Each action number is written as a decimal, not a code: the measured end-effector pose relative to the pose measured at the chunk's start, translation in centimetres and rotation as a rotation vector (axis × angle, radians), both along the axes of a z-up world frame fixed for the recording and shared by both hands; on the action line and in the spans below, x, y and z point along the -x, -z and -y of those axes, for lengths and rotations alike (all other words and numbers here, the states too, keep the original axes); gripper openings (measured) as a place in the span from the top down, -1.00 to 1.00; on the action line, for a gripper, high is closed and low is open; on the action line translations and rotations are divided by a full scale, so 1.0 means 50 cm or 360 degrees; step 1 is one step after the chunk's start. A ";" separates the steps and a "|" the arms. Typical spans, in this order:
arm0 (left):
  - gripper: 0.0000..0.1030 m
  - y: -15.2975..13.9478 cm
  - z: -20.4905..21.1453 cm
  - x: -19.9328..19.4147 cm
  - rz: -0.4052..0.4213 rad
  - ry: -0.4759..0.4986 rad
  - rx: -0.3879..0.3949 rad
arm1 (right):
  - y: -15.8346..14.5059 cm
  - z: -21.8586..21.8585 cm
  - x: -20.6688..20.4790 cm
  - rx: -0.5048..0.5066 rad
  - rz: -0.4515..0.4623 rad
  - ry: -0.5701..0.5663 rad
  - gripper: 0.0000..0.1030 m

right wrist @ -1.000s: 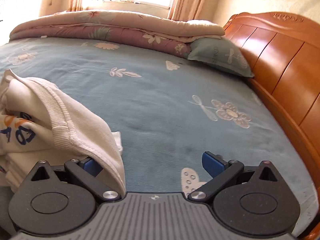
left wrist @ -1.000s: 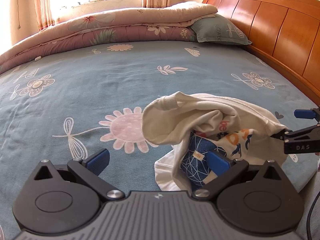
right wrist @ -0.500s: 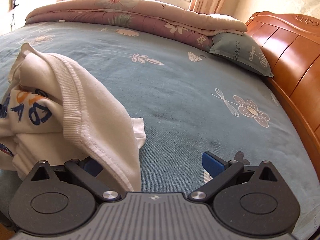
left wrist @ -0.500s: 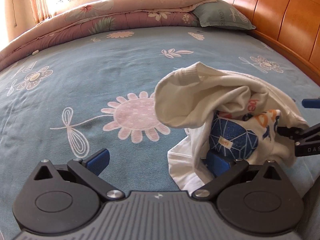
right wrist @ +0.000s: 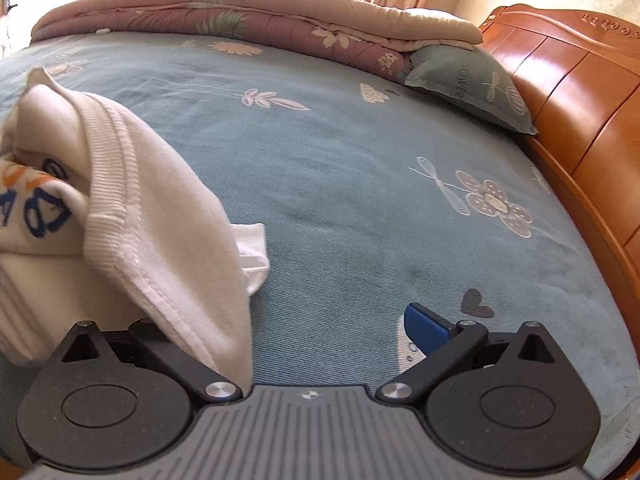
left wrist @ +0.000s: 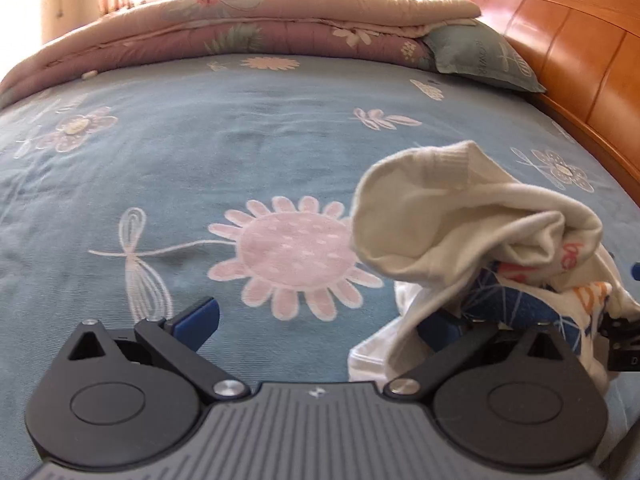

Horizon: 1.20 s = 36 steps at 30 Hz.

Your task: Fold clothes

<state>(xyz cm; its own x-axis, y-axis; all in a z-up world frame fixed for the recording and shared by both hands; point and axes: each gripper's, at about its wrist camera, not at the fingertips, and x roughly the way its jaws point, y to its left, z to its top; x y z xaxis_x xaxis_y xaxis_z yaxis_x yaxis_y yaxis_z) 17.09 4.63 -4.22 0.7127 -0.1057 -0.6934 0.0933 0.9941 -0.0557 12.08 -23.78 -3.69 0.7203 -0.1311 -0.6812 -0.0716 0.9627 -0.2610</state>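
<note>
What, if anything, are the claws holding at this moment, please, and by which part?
Neither grips anything: both claws, left and right, are open, with the cream garment draped over one finger of each.

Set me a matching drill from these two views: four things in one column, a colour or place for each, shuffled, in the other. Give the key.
Things:
1. headboard
2. pillow
3. quilt
4. shirt

Descriptions:
A. cream, crumpled in a heap
B. folded along the far edge of the bed
C. orange-brown wood
D. grey-green, against the wood

Pairs: 1-C, 2-D, 3-B, 4-A
</note>
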 end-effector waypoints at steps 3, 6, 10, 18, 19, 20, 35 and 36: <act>-0.99 -0.002 -0.002 -0.002 -0.0038 0.0066 0.0004 | -0.013 0.032 0.000 -0.0085 0.0042 0.0091 -1.00; -0.99 0.000 0.020 -0.005 -0.0023 0.0187 0.0005 | -0.014 0.032 -0.009 -0.0199 0.0013 0.0027 -1.00; -1.00 0.006 0.036 -0.022 0.0034 0.0028 -0.0125 | -0.001 0.004 -0.015 -0.0020 0.0023 0.0033 -1.00; -0.96 -0.020 -0.010 -0.007 0.0173 -0.0271 -0.0275 | -0.025 0.021 -0.011 0.0058 0.0120 0.0071 -1.00; -0.97 -0.019 -0.012 -0.011 0.0146 -0.0186 -0.0184 | -0.028 0.021 -0.012 0.0053 0.0121 0.0059 -1.00; -0.98 -0.019 -0.013 -0.015 0.0119 -0.0101 -0.0093 | -0.028 0.018 -0.013 0.0055 0.0116 0.0043 -1.00; -0.97 0.000 -0.085 -0.146 0.0124 -0.0504 -0.0454 | -0.027 0.018 -0.157 0.0477 0.0208 0.0169 -1.00; -0.97 0.002 -0.092 -0.153 0.0114 -0.0511 -0.0462 | -0.029 0.021 -0.179 0.0503 0.0223 0.0175 -1.00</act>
